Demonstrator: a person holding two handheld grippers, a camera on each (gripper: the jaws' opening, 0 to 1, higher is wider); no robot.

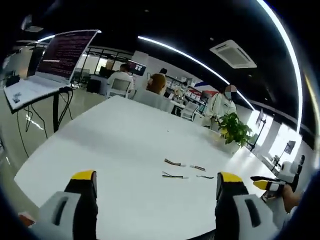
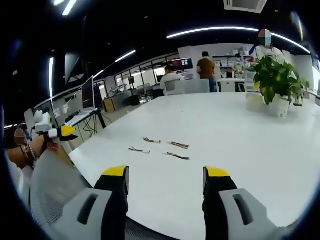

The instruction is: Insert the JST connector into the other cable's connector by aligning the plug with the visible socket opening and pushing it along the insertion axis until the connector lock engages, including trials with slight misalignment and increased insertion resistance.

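Cables with small JST connectors lie loose on the white table (image 1: 115, 145), four short pieces in a loose cluster near its middle. In the left gripper view, one cable (image 1: 173, 162) sits farthest, a second (image 1: 198, 168) just right of it, a third (image 1: 173, 175) nearer, and a fourth (image 1: 205, 176) to the right of that. Each lies flat with its long axis running roughly left to right across the view, slightly slanted; which end carries the plug and which the socket is too small to tell. None touches another.

In the right gripper view the same cluster appears as four thin strands: one (image 2: 151, 140) far left, one (image 2: 179, 145) far right, one (image 2: 138, 149) near left, one (image 2: 176, 156) near right, again lying crosswise.

The left gripper (image 1: 157, 182) has its yellow-tipped jaws spread wide apart with nothing between them, held above the near edge of the table, well short of the cables. The right gripper (image 2: 166, 177) likewise has its jaws parted and empty, near the table edge, apart from the cables. The right gripper's yellow tip also shows at the right edge of the left gripper view, and the left gripper's tip shows at the left of the right gripper view, held by a hand (image 2: 30, 150) wearing a beaded bracelet.

A potted plant (image 2: 274, 80) stands on the far right of the table. A laptop (image 1: 50, 67) sits on a stand to the left.
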